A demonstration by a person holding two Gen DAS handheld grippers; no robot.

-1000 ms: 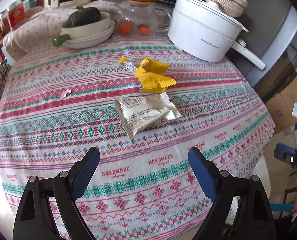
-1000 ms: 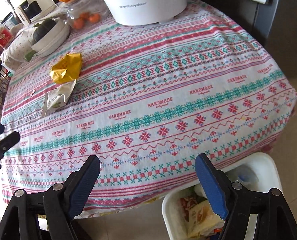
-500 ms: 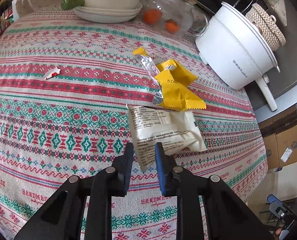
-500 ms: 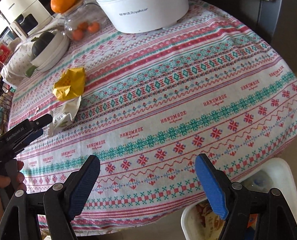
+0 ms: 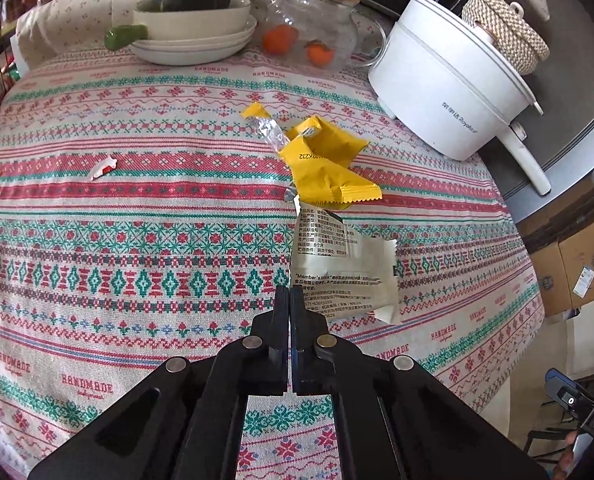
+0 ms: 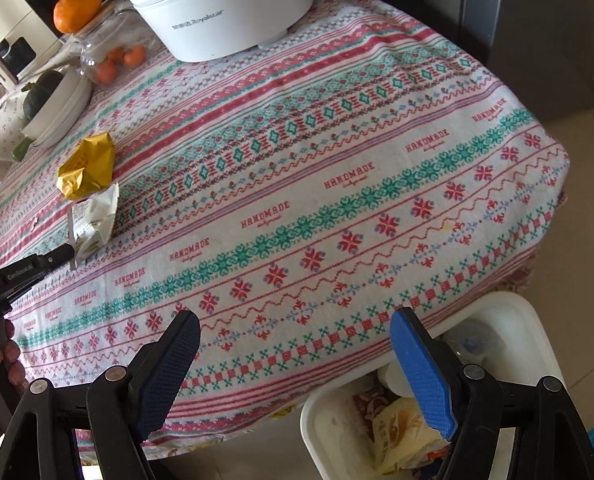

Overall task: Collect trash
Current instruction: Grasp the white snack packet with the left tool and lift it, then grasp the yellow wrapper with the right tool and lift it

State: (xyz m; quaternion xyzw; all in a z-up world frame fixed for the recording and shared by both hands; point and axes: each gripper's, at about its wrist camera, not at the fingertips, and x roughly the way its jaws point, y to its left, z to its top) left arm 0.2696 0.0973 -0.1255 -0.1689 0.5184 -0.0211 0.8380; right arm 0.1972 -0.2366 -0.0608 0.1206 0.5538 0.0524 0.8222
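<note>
While the white wrapper (image 5: 343,268) is lying on the desk (image 5: 137,240) beside the yellow wrapper (image 5: 325,160), the left hand-held gripper (image 5: 289,300) is pinching its near edge, jaws together; lifting comes next. The right hand-held gripper (image 6: 293,368) is hanging wide apart, empty, over the bin (image 6: 517,320).

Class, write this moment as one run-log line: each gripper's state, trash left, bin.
left gripper: just closed on white wrapper corner | right gripper: open, empty | yellow wrapper: on table | bin: beside table
</note>
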